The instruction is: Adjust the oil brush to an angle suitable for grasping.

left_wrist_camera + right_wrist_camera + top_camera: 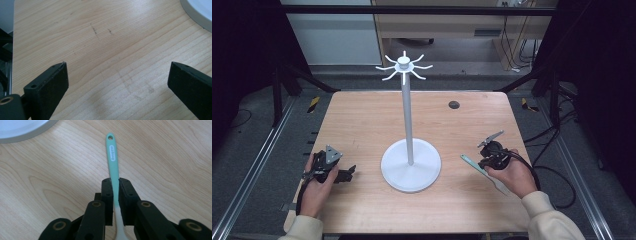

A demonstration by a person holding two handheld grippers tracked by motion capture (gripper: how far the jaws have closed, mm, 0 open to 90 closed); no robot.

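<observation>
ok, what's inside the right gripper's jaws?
The right gripper is shut on a mint-green utensil handle, its hanging hole pointing ahead over the bare table. The utensil's working end is behind the jaws, so I can't identify it.

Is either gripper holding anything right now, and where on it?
The right gripper clamps a mint-green toothbrush partway along its handle. The left gripper is open and holds nothing.
</observation>
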